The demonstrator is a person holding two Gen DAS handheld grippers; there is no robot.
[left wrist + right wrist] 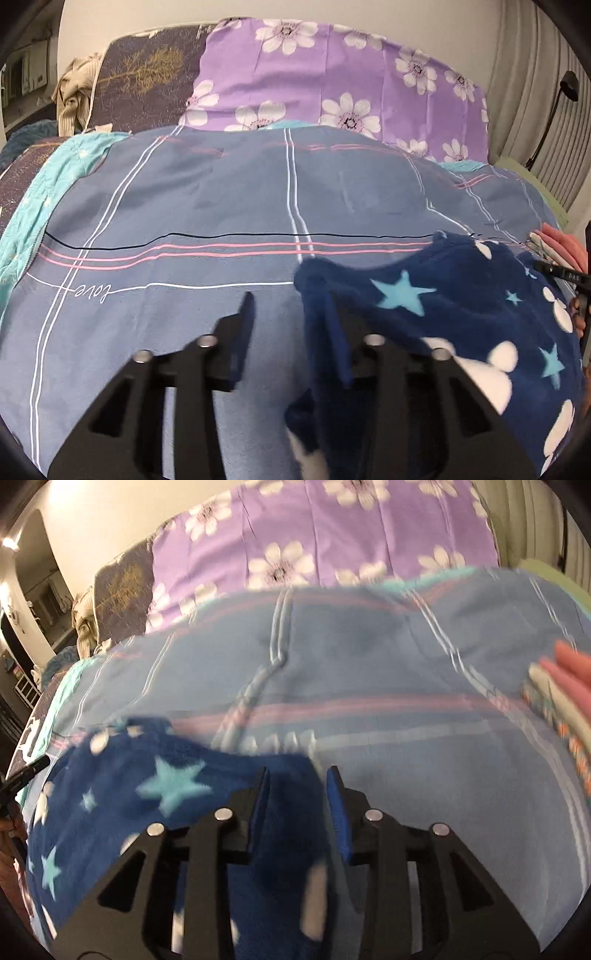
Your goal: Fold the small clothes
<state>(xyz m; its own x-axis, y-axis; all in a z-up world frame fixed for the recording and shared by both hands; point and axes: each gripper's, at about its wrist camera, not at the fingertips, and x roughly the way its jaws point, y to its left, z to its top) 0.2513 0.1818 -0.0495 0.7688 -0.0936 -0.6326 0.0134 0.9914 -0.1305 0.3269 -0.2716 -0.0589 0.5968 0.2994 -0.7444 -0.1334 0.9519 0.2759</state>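
"love" in white script, upside down, on blue-grey bedsheet [177,206], no other legible txt

Star-print fleece [122,812] between parted right hand-held gripper [295,779]

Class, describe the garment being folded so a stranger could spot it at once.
Start at the grey-blue striped bedspread below the purple flowered fabric. On its near edge lies a navy fleece garment. Only it carries light-blue stars and white blobs; the folded stack beside it is pink.

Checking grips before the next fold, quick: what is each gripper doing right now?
Left gripper: jaws apart, the navy star fleece draped over one jaw, not pinched.
Right gripper: jaws apart over the fleece edge, not clamped.
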